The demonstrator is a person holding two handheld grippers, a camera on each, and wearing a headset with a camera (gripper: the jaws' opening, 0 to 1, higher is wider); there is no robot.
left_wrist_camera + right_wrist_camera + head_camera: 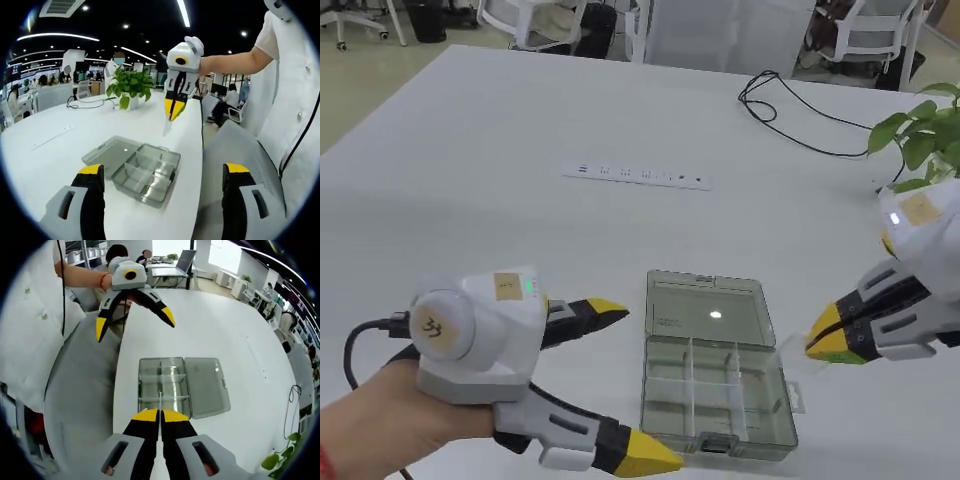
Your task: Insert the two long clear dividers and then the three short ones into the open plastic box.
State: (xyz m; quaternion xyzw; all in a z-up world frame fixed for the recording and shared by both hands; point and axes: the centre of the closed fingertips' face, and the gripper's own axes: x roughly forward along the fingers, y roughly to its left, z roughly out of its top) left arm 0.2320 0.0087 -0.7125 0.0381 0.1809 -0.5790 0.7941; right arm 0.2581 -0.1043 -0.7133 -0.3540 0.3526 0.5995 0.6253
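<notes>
The open plastic box (pixel 772 412) lies on the white table, its lid (pixel 708 305) folded flat on the far side. Clear dividers (pixel 691 378) stand inside its tray. My right gripper (pixel 828 337) hovers just right of the box, shut on a thin clear divider (pixel 792 357) that sticks out past its yellow tips; the right gripper view shows this divider (pixel 160 399) edge-on above the box (pixel 162 385). My left gripper (pixel 630 385) is open on the left side of the box, nothing between its fingers. In the left gripper view the right gripper (pixel 174 107) hangs above the box (pixel 145 167).
A white power strip (pixel 636 175) lies farther back on the table. A black cable (pixel 790 100) loops at the back right beside a potted plant (pixel 925 135). Office chairs (pixel 545 20) stand beyond the table's far edge. A person's arm and white clothing (pixel 30 315) are close by.
</notes>
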